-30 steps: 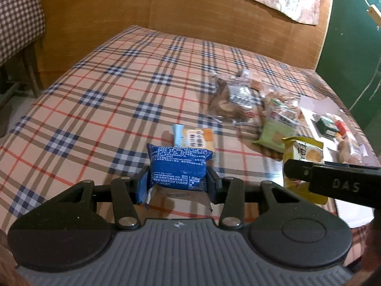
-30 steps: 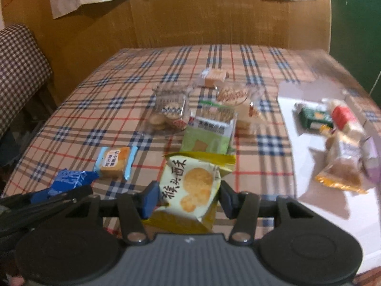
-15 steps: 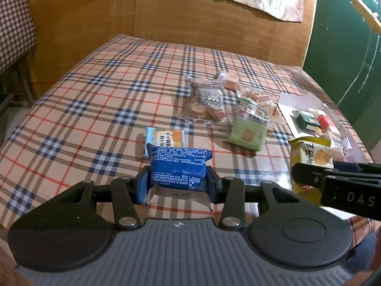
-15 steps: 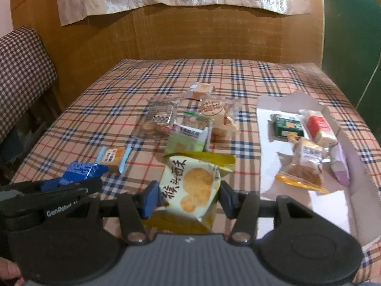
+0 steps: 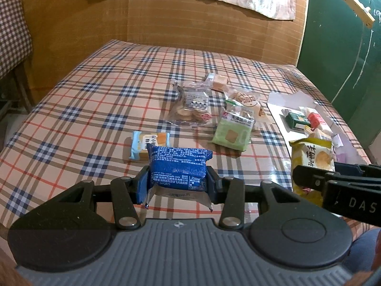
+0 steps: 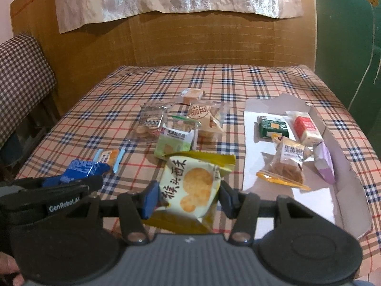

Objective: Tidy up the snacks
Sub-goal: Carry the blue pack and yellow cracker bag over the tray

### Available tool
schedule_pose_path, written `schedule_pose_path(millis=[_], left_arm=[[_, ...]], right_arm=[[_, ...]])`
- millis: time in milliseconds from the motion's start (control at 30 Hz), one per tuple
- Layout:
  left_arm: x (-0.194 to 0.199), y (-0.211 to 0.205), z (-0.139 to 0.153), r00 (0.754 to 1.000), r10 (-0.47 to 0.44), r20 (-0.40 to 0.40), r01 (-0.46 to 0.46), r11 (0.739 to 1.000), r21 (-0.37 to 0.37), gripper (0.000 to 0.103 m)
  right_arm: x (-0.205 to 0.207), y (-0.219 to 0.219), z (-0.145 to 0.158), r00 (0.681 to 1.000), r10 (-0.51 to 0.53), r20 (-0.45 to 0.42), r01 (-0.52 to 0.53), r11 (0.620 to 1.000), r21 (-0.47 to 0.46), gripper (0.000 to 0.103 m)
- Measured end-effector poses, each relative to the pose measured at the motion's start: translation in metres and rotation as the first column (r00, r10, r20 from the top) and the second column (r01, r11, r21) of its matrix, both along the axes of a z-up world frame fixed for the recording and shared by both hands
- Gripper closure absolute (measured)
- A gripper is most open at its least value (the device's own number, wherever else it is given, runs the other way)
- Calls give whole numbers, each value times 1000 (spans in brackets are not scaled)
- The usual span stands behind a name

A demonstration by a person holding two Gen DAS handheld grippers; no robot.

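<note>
Above the plaid tablecloth (image 5: 78,109), my left gripper (image 5: 177,186) pinched a blue packet (image 5: 177,166) while my right gripper (image 6: 188,199) clamped a yellow cracker bag (image 6: 190,186).

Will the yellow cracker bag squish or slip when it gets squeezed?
Probably squishes a little: the yellow cracker bag looks puffy between the right gripper pads. Its glossy wrapper may slip. The round crackers pictured on it could crack if pinched hard.
</note>
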State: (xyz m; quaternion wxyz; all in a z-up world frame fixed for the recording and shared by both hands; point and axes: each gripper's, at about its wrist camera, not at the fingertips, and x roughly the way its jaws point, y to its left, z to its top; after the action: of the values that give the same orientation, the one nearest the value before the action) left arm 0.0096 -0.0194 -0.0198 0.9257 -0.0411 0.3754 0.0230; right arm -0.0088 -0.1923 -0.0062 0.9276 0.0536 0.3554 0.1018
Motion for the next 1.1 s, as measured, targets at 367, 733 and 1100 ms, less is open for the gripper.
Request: schedule_pose_path(millis=[367, 733, 1100], left_arm=[[-2, -13, 4, 1000, -31, -2, 31, 1000, 0, 51], [-5, -25, 7, 997, -76, -2, 76, 997, 2, 51], [-9, -39, 12, 994, -108, -2, 108, 994, -3, 51]], right_arm=[[-6, -11, 3, 1000, -5, 11, 5, 1000, -3, 50], [-10, -21, 7, 1000, -6, 21, 6, 1000, -3, 50], [-16, -32, 9, 999, -19, 27, 19, 1000, -7, 50]])
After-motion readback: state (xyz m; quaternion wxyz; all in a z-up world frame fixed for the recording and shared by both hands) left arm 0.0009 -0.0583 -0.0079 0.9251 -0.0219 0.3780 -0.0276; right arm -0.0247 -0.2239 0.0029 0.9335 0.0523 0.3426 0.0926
